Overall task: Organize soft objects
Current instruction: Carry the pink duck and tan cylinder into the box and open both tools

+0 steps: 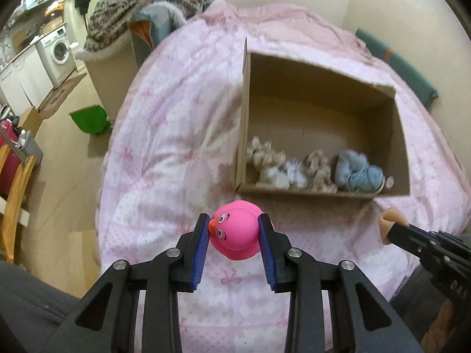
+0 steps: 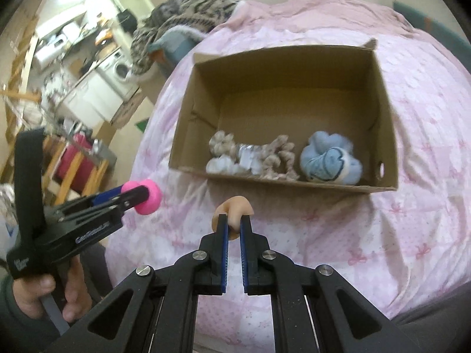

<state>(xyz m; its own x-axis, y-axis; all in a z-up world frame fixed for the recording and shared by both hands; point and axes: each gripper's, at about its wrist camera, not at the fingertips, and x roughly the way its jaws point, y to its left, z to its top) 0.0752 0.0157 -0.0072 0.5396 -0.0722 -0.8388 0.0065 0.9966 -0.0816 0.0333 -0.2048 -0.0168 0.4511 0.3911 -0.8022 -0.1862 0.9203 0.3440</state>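
The pink duck (image 1: 235,234) is clamped between the pads of the left gripper (image 1: 235,235), beak against the left pad, body bulging past both fingertips. The jaws are closed on it from both sides, and it hangs above the quilt (image 1: 164,147), not touching it. The right gripper (image 2: 234,226) pinches a tan toy (image 2: 235,209); its jaws are nearly together, and most of the toy protrudes beyond the fingertips.

Ahead of both finger pairs sits the box (image 2: 385,117), open side up, its near wall just beyond the held items. Inside, against the near wall, lie several scrunchies (image 2: 250,158) in a row, with a blue plush (image 2: 331,161) at the right end of the row.

Task status, as judged from this state:
- Done: scrunchies and blue plush are in the box.
- In hand: duck and tan toy, both lifted, both outside the box.
- Left: carry each over the near wall and release. The far half of the box floor is bare and offers room.
- No other loose soft item is visible on the quilt near the fingers.

Obstructions: the near wall stands between the fingers and the interior, so each gripper must clear its rim. The two grippers are side by side, the right one close beside the left; a simultaneous approach risks contact. Left of the fingers, beyond the quilt edge, are a green item (image 1: 89,119) on the floor and a chair (image 1: 14,188). Both are well apart from the path.
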